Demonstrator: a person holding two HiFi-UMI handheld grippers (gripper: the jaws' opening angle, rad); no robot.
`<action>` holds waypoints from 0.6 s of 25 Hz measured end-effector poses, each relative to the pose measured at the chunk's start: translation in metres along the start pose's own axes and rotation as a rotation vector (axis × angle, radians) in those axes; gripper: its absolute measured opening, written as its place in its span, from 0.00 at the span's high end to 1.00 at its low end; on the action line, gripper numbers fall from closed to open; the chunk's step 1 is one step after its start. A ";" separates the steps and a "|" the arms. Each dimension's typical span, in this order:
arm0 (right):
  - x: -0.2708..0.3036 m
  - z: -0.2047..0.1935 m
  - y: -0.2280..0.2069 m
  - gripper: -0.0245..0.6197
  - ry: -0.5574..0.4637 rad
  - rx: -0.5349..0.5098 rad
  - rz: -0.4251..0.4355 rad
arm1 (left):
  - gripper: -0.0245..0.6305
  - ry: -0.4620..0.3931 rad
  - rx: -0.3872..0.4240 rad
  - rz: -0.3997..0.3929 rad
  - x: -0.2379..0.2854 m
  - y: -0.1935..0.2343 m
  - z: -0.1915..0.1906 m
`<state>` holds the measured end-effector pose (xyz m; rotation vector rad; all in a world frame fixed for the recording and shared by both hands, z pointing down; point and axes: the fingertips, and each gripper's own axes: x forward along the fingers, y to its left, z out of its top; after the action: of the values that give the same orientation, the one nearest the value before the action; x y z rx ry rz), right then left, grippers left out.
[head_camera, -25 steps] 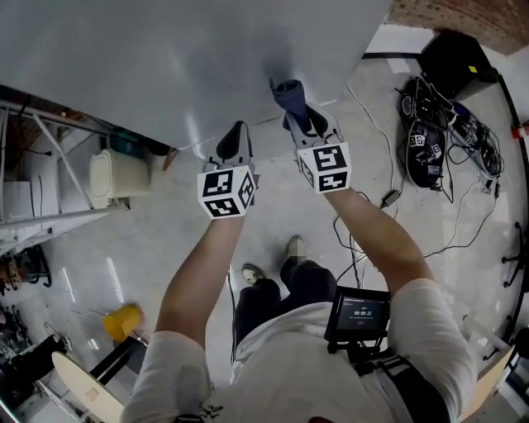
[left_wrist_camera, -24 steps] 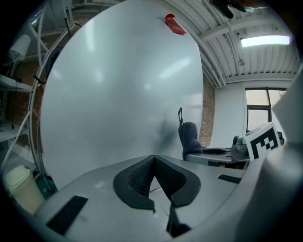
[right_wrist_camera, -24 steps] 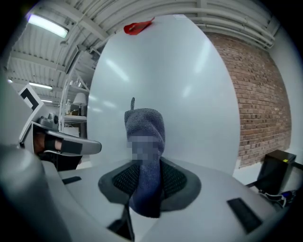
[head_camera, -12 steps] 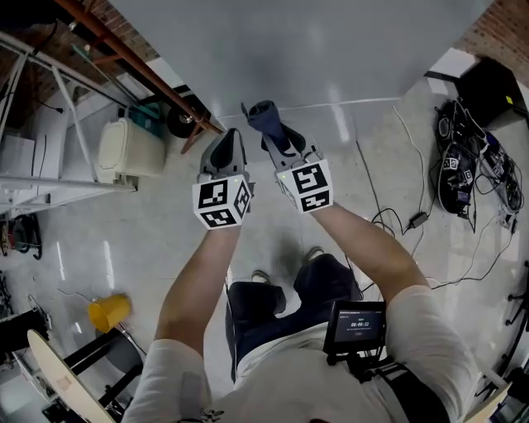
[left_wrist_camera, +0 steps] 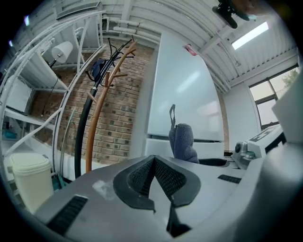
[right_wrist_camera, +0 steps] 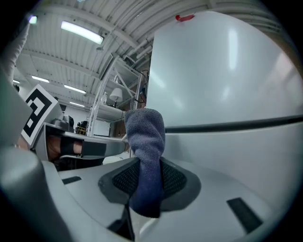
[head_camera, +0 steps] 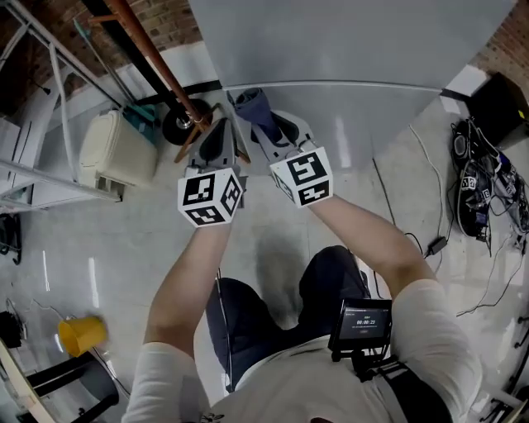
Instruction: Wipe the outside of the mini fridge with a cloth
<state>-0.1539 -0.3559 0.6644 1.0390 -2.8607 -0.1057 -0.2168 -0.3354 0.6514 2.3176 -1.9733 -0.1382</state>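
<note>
Where the pale grey mini fridge [head_camera: 347, 45] fills the top of the head view, its smooth front carries soft glare and one thin horizontal seam [head_camera: 331, 83]. The right gripper view shows that seam as a dark line across the fridge. Left of the fridge is a brick wall [head_camera: 178, 25] with a copper-coloured pole [head_camera: 149, 58] slanting across it. A black wheel [head_camera: 177, 124], a cream plastic bin [head_camera: 116, 153] and white shelving [head_camera: 41, 178] stand on that same side. Right of the fridge, a tangle of cables [head_camera: 488, 198] lies on the glossy pale floor [head_camera: 107, 248]. Well away from the fridge, a yellow bucket [head_camera: 73, 335] also sits on the floor.

The right gripper [head_camera: 277, 132] points at the fridge near the seam, its jaws pinching a dark blue cloth [head_camera: 250, 106]. The cloth's free end sticks up past the pads toward the fridge's front; whether it touches the fridge cannot be told. The left gripper [head_camera: 216, 139], nearer the fridge's left edge, has its jaws pressed together with nothing between them and is apart from the fridge.
</note>
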 end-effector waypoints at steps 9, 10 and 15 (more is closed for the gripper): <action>0.041 -0.021 0.008 0.79 -0.058 0.029 -0.018 | 0.96 -0.102 0.016 -0.032 0.001 0.024 -0.025; 0.044 -0.022 0.008 0.79 -0.047 0.047 -0.025 | 0.96 -0.099 0.018 -0.033 -0.001 0.026 -0.026; 0.044 -0.025 0.005 0.79 -0.016 0.096 -0.052 | 0.96 -0.093 0.023 -0.024 -0.010 0.026 -0.028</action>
<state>-0.1880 -0.3816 0.6922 1.1347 -2.8795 0.0198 -0.2405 -0.3297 0.6832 2.3918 -1.9997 -0.2298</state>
